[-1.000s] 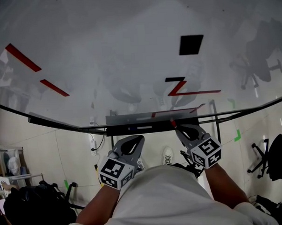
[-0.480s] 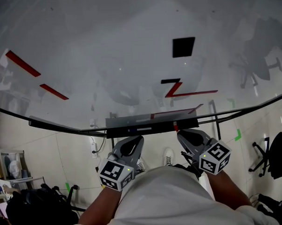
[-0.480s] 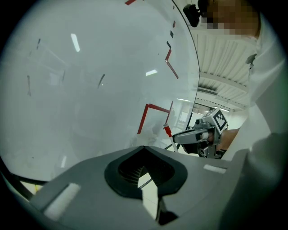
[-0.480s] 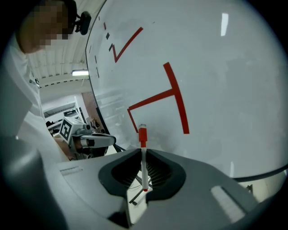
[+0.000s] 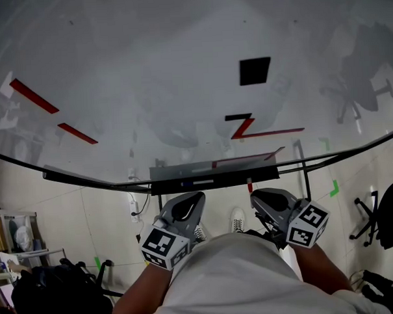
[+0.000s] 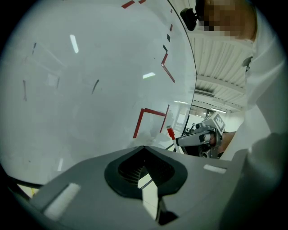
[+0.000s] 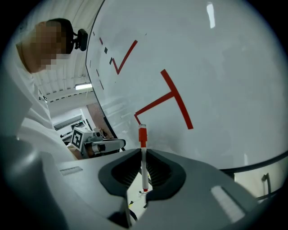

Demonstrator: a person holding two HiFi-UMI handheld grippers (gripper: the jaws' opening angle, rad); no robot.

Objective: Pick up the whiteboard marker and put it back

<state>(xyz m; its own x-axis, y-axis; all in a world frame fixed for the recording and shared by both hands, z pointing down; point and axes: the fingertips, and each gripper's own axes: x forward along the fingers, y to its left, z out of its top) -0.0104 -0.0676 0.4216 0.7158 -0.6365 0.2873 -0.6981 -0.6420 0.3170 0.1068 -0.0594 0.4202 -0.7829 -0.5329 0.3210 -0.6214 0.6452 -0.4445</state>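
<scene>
Clamping marker (image 7: 142, 137) between right gripper (image 7: 143, 155) jaws, red cap toward whiteboard (image 5: 147, 70), close to bottom edge. Left gripper (image 6: 144, 149) alongside, jaws pressed together.

Light in the head view is flat and kinda dim, everything grey, and the whiteboard (image 5: 147, 77) picks up hazy reflections of the room. Both tool cams are brighter, with ceiling lights showing as small white streaks (image 6: 74, 43) on the board. Heavy fisheye there too: black corners, straight lines bowed. My left tool (image 6: 144, 149) and right tool (image 7: 143, 150) look soft up close, but the marker (image 7: 143, 158) is fairly sharp.
</scene>
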